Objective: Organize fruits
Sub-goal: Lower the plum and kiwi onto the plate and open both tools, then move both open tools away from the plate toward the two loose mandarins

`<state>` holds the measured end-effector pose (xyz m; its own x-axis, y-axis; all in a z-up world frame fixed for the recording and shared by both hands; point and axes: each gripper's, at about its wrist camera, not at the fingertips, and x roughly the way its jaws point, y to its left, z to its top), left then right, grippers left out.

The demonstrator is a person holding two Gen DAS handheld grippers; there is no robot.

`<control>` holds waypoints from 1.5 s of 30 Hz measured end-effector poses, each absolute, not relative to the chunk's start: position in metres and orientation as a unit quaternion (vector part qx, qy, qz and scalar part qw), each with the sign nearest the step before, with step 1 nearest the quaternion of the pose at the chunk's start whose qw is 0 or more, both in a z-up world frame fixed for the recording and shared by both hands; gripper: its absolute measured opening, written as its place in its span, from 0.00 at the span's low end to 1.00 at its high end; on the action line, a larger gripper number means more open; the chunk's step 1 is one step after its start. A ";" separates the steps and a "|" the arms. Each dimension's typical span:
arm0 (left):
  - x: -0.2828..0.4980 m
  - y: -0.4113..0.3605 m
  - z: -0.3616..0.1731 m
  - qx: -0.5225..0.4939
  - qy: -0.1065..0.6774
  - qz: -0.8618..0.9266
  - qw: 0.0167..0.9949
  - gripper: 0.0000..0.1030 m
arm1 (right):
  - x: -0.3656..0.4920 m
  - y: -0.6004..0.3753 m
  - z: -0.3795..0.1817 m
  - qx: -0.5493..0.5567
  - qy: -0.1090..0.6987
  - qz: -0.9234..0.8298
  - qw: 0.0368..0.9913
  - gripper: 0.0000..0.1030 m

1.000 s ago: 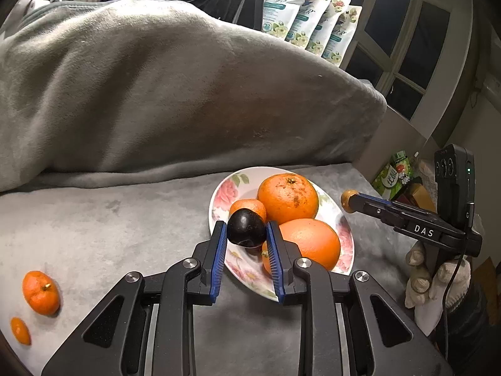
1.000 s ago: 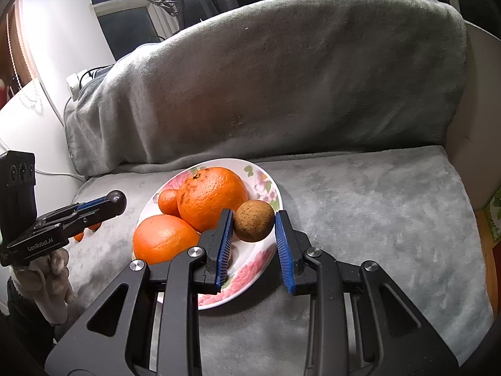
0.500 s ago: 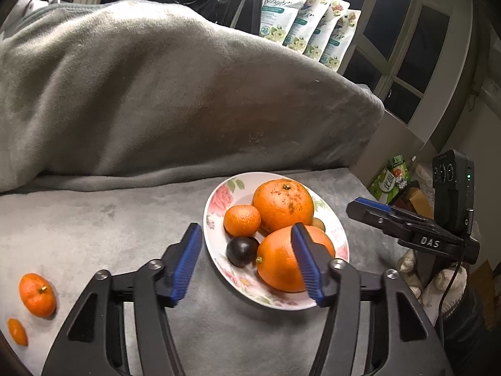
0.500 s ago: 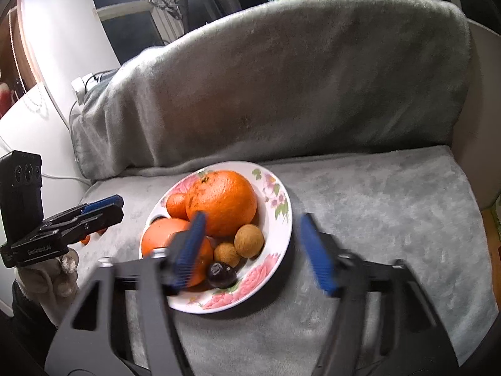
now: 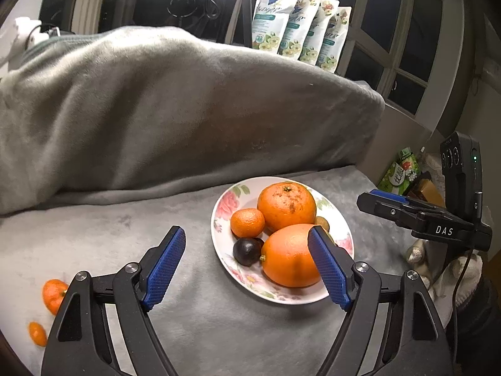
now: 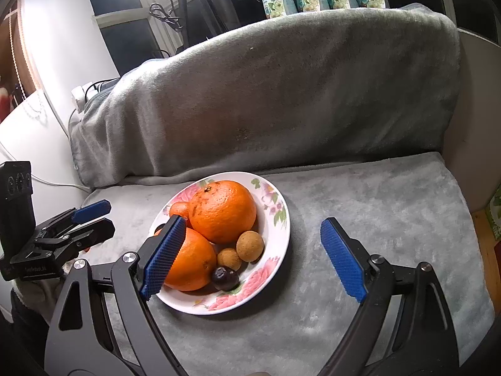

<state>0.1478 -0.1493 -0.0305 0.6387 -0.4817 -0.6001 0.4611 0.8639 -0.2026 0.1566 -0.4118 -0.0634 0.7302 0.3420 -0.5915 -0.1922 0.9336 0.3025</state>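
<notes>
A floral white plate (image 5: 219,219) sits on the grey blanketed seat. It holds two big oranges (image 5: 286,206) (image 5: 291,255), a mandarin (image 5: 247,222), a dark plum (image 5: 247,250) and a brown fruit (image 5: 322,222). My left gripper (image 5: 247,235) hangs just short of the plate, jaws opening, and the pads touch nothing. In the right wrist view the plate (image 6: 278,200) shows two brown fruits (image 6: 250,246) (image 6: 229,259) beside the plum (image 6: 224,278). My right gripper (image 6: 253,222) is also opening and holds nothing.
A loose mandarin (image 5: 53,294) and a smaller orange piece (image 5: 37,333) lie on the seat at far left. The blanket-covered backrest (image 5: 188,109) rises behind the plate. Refill pouches (image 5: 297,34) stand on the sill. A gloved hand (image 5: 451,275) holds the right gripper.
Both grippers have opened wide. The left let the dark plum go and the right let the brown fruit go; both now lie on the plate. Both grippers have drawn back a little.
</notes>
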 end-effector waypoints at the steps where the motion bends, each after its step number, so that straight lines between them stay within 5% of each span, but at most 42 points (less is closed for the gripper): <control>1: 0.147 -0.149 -0.030 -0.015 0.335 -0.259 0.906 0.78 | 0.156 -0.412 -0.062 0.111 0.337 0.144 0.924 0.88; 45: 0.087 -0.037 -0.008 -0.026 0.287 -0.166 0.943 0.78 | 0.140 -0.283 -0.015 0.053 0.317 0.247 0.914 0.88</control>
